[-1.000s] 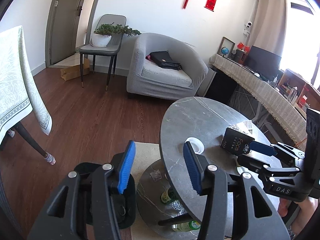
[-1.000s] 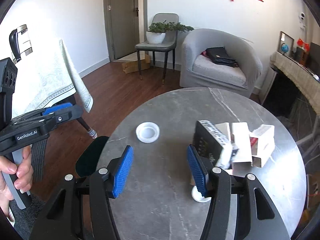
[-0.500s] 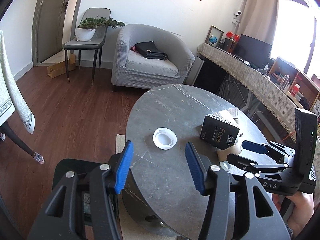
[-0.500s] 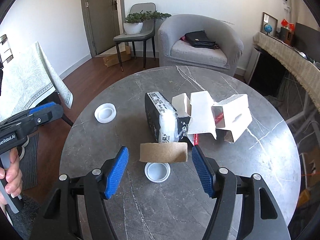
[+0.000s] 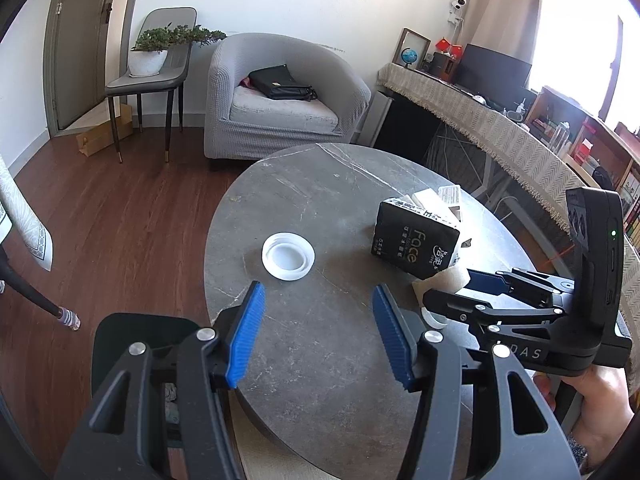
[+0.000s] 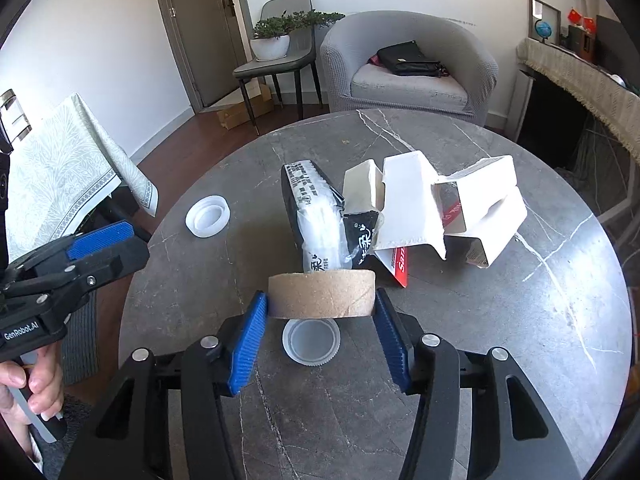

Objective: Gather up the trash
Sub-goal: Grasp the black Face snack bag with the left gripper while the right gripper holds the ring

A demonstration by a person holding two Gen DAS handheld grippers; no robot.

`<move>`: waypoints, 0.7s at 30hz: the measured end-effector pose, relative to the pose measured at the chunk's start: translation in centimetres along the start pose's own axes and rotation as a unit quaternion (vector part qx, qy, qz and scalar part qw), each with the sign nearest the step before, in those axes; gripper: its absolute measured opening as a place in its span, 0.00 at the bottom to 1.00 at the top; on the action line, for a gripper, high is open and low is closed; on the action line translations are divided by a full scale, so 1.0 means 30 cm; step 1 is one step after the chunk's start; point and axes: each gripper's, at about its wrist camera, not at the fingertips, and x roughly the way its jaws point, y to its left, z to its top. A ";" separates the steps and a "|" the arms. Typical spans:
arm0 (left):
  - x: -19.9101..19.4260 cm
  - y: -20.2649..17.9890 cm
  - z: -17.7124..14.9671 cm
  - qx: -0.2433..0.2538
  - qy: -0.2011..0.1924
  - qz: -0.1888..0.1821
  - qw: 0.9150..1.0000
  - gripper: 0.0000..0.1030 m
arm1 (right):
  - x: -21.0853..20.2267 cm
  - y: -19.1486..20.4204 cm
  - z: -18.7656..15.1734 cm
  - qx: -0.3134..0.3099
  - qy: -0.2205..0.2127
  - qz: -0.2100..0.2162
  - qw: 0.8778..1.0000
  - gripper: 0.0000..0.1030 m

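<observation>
On the round grey marble table (image 6: 520, 340) lie a brown cardboard tube (image 6: 322, 295), a small white cap (image 6: 311, 341), a larger white lid (image 6: 208, 216), a black tissue pack (image 6: 316, 216) and torn white boxes (image 6: 452, 208). My right gripper (image 6: 320, 340) is open, its blue fingertips on either side of the tube's ends, the small cap between its fingers. My left gripper (image 5: 320, 332) is open and empty above the table's near edge, the white lid (image 5: 288, 256) just ahead of it. The tissue pack (image 5: 416, 240) also shows in the left wrist view.
A black bin (image 5: 136, 344) stands on the floor left of the table, under my left gripper. A grey armchair (image 6: 408, 64) with a black bag, a chair with a potted plant (image 6: 276, 40) and a cloth-covered table (image 6: 60, 172) stand around.
My right gripper moved forward and down until its fingers straddle the cardboard tube. My left gripper swung right and over the table, so the white lid now lies ahead of it.
</observation>
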 end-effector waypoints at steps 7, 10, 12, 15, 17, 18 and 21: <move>0.035 -0.046 -0.004 0.018 0.014 -0.007 1.000 0.59 | -0.055 -0.034 -0.026 0.023 -0.004 0.031 0.999 0.53; 0.056 -0.077 -0.008 0.027 0.023 -0.013 0.999 0.59 | -0.085 -0.060 -0.037 0.029 -0.008 0.027 0.999 0.52; 0.071 -0.095 -0.011 0.027 0.030 -0.026 0.999 0.59 | -0.098 -0.087 -0.047 0.038 -0.009 0.032 0.999 0.52; 0.094 -0.130 -0.017 0.032 0.037 -0.034 0.998 0.61 | -0.116 -0.122 -0.059 0.049 -0.012 0.031 0.998 0.52; 0.109 -0.152 -0.021 0.037 0.038 -0.034 0.998 0.63 | -0.128 -0.142 -0.064 0.056 -0.016 0.030 0.998 0.52; 0.114 -0.164 -0.022 0.040 0.038 -0.033 0.998 0.64 | -0.137 -0.152 -0.066 0.058 -0.019 0.029 0.998 0.52; 0.124 -0.194 -0.021 0.057 0.029 -0.016 0.998 0.72 | -0.156 -0.178 -0.074 0.066 -0.025 0.030 0.997 0.52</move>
